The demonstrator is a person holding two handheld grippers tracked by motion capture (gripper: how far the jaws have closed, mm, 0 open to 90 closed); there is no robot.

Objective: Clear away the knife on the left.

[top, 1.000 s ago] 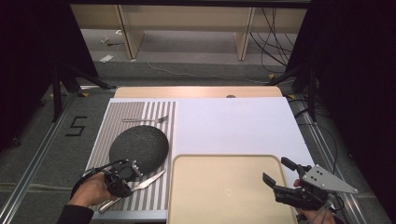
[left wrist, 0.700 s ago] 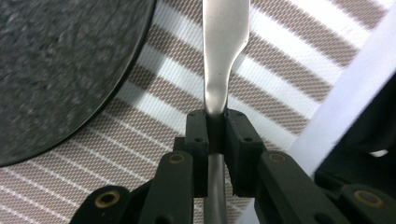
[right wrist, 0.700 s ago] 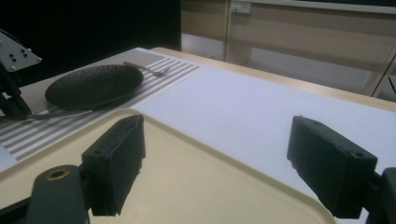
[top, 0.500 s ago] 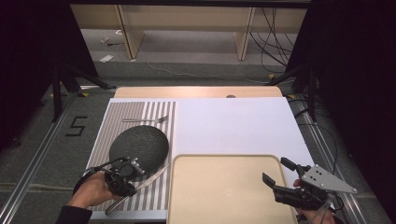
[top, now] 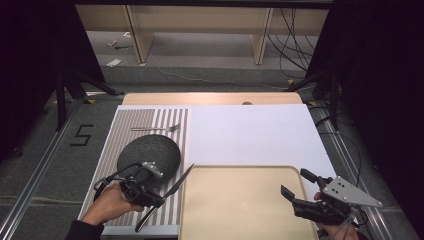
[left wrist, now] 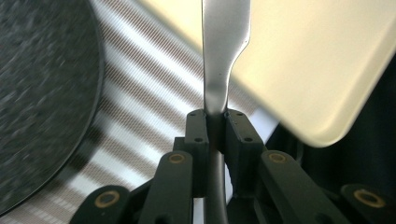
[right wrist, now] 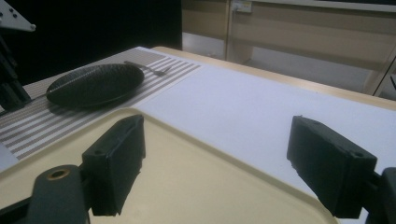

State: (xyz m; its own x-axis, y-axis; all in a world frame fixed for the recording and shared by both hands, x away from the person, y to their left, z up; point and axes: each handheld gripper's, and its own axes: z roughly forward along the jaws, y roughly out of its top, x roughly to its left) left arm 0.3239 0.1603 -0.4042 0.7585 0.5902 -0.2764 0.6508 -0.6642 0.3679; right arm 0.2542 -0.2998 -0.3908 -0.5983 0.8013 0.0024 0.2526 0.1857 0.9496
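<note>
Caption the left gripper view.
Left gripper clamps a knife over the striped mat, beside the beige tray.

High view looked forward and down over the table [top: 250,135]. Gripper views sat low and close along their jaws. All shared the tray [top: 240,200] [left wrist: 317,56] [right wrist: 187,186].

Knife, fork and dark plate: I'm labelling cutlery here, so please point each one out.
knife [left wrist: 219,70], left gripper view, on its blade, above the tongs.
fork [top: 156,128], high view, on its handle.
dark plate [top: 150,151], high view, on its middle.
</note>
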